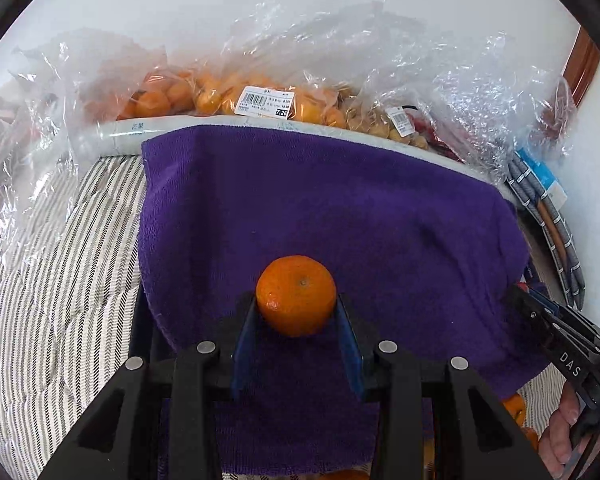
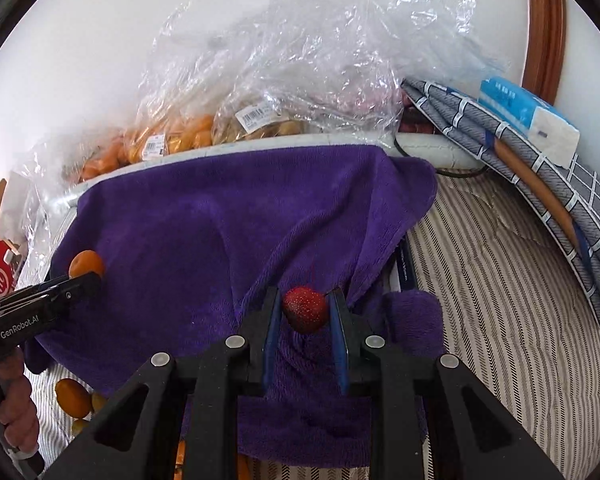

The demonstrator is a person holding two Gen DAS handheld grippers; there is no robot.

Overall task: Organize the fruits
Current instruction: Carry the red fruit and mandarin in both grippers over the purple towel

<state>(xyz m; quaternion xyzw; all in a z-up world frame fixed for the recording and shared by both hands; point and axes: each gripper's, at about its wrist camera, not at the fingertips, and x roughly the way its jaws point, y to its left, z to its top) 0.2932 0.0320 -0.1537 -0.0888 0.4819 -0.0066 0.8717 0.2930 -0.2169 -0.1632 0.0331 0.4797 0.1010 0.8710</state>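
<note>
— Pinching what, over the purple towel [image 1: 340, 208]?
— Held a mandarin [image 1: 296, 295] in the left gripper [image 1: 296, 312], jaws pressed on its sides; clamped a strawberry [image 2: 305, 309] in the right gripper [image 2: 305, 312], also above the towel.
— Handled how, by the look of them?
— Seemed light, both. Judged the mandarin firm but round, so gripped best across its widest part. Looked soft and easily bruised, the strawberry; called for gentle pressure at its broad shoulders.

Home bedroom: striped bedding [image 2: 500, 300], tissue pack [image 2: 528, 116], bagged groceries [image 1: 260, 96].
</note>
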